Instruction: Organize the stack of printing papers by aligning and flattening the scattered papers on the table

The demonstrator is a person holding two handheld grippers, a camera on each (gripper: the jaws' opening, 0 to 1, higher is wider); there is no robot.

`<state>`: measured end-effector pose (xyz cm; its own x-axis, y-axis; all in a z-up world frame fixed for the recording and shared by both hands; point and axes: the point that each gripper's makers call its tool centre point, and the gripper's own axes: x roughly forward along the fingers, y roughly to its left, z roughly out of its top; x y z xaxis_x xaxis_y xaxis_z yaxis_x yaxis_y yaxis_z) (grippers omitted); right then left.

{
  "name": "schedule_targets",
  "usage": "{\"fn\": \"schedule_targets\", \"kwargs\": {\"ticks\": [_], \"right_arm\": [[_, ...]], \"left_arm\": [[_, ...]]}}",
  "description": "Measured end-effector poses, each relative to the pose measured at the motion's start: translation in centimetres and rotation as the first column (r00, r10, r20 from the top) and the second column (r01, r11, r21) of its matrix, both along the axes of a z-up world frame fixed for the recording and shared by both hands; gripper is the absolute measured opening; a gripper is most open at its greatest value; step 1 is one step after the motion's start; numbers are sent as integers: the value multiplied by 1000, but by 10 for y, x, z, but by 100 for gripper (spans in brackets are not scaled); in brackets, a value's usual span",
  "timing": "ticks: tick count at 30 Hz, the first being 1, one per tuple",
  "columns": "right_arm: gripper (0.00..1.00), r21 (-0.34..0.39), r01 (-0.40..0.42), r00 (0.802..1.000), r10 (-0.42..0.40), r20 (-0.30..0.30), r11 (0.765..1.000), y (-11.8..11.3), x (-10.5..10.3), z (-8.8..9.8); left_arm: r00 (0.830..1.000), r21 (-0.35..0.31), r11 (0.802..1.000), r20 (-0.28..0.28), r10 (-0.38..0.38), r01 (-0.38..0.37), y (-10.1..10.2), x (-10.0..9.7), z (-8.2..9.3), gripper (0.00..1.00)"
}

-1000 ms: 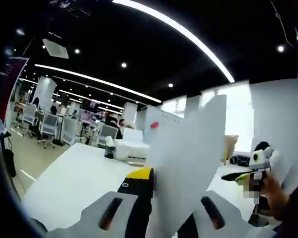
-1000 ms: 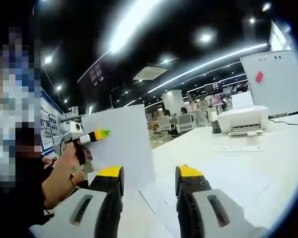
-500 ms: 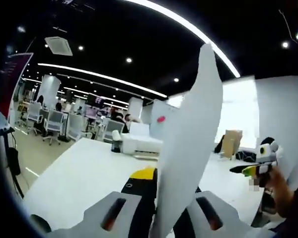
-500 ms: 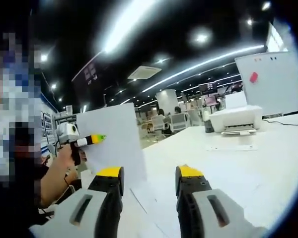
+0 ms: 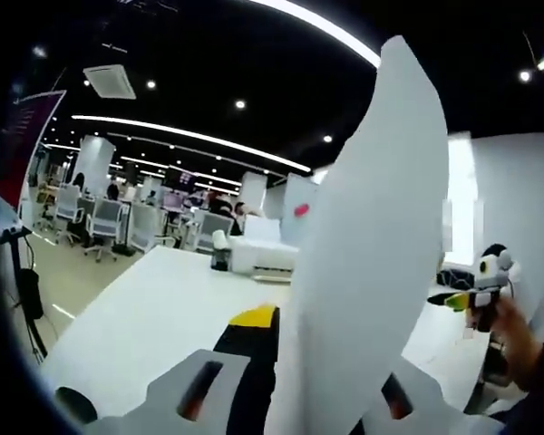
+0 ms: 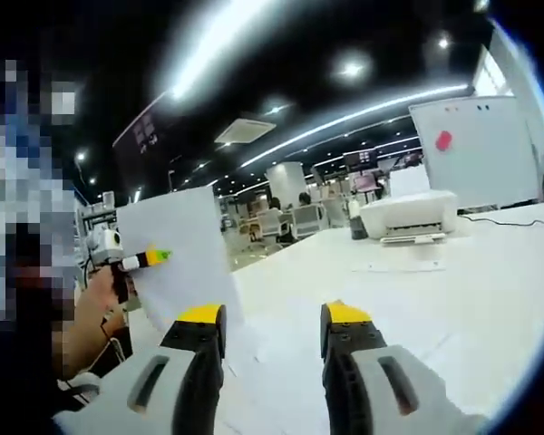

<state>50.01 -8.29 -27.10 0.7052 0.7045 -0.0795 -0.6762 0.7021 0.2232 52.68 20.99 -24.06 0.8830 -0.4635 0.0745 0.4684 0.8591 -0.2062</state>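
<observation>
1. in the left gripper view our left gripper [image 5: 286, 362] is clamped on a sheet of paper [image 5: 367, 263], held upright off the table [image 5: 154, 308]. the sheet curves up from between the jaws, its top edge way above the tabletop and bowed over to the right.
2. in the right gripper view we see the same sheet [image 6: 177, 254] from the other side, standing at the left edge of the table [image 6: 453, 299] with the left gripper [image 6: 150, 258] pinching its left edge.
3. our right gripper [image 6: 272, 331] has its jaws apart, nothing between them, hanging just over the table surface.
4. more white papers [image 6: 281, 344] lie flat on the table right under the right jaws. their edges are faint and we can't tell how well they line up.
5. a printer [image 6: 408, 217] sits near the far edge of the table, well apart from the sheets, with a single flat page [image 6: 403, 267] just in front of it.
6. a whiteboard [image 6: 485, 149] stands behind the far right corner.
7. between the sheets and the printer it's bare tabletop, so lots of room there. the left gripper view shows open table [image 5: 154, 308] toward the printer [image 5: 258, 256] too.
</observation>
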Motion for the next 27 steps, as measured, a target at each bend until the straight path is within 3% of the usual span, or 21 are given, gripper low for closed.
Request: {"fn": "schedule_targets", "kwargs": {"ticks": [17, 27], "right_arm": [[39, -20, 71, 996, -72, -49, 997, -26, 21, -24], [40, -51, 110, 991, -114, -76, 993, -38, 31, -40]], "left_arm": [[1000, -7, 1000, -20, -6, 6, 1, -2, -9, 6], [997, -139, 988, -22, -74, 71, -6, -12, 0, 6]]}}
